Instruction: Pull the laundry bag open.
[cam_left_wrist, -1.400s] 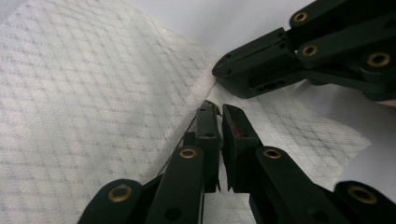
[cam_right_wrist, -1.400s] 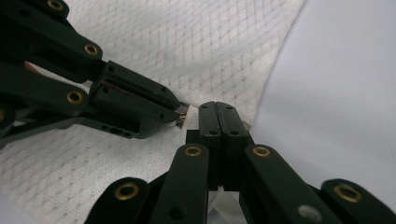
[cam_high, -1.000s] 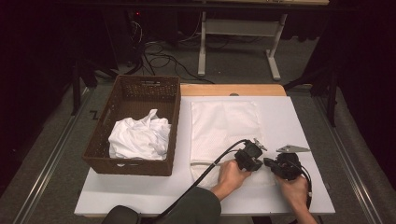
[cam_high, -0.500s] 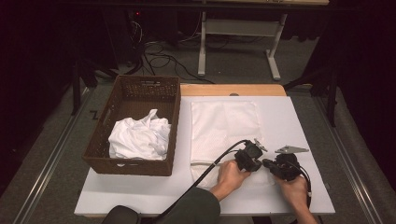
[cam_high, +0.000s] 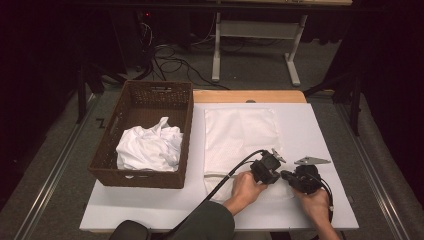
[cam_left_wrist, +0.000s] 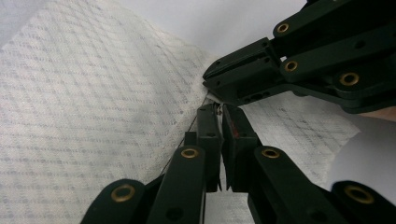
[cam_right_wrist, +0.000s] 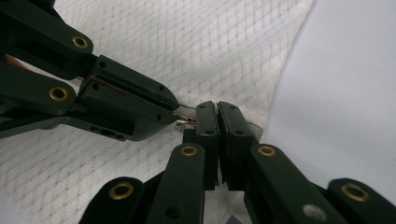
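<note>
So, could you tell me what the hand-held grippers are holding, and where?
Both hand-held grippers pinch the white mesh bag at its near edge, apparently by the zipper.

Lab-like recording space, white table (cam_high: 150, 210), dark surroundings, loose floor cables (cam_high: 170, 62), metal desk legs (cam_high: 216, 55)

No text, label, brand, number or sign can be read anywhere in these pictures.
</note>
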